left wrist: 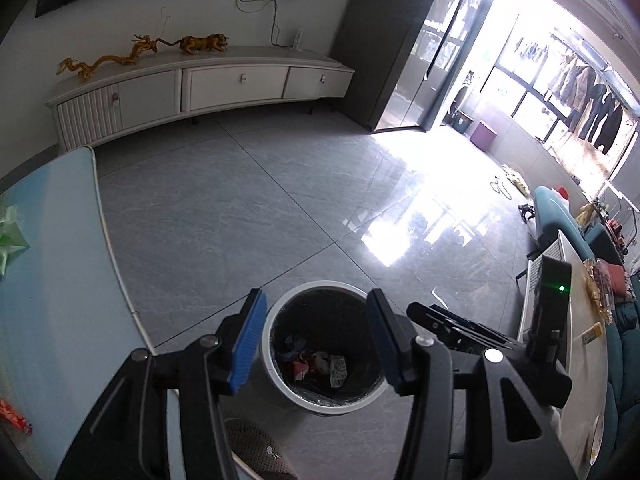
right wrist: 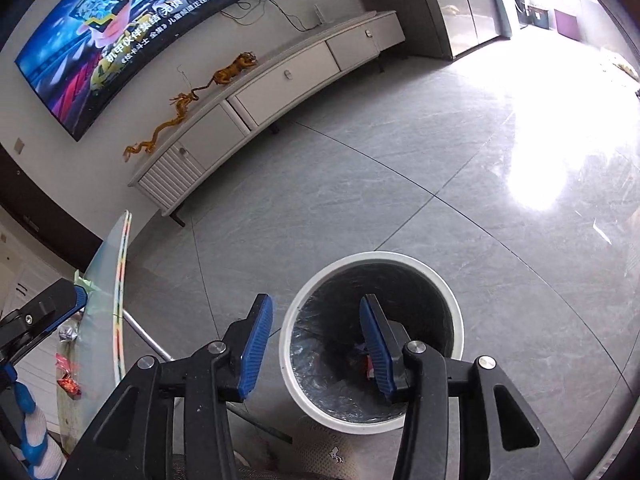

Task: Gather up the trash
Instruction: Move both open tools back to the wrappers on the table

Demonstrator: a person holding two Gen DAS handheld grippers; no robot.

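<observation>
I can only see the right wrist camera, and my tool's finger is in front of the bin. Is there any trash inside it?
Observer: Yes. The left wrist view looks straight into the bin, and a red wrapper lies at the bottom.
Operator: Is it only that one thing?
Observer: No, a small white printed carton sits beside it.
Operator: Is the other tool holding something?
Observer: No. The left tool is open above the bin, with nothing between its fingers.
Operator: What's past the bright doorway?
Observer: Clothes hanging in a row by the windows.
</observation>
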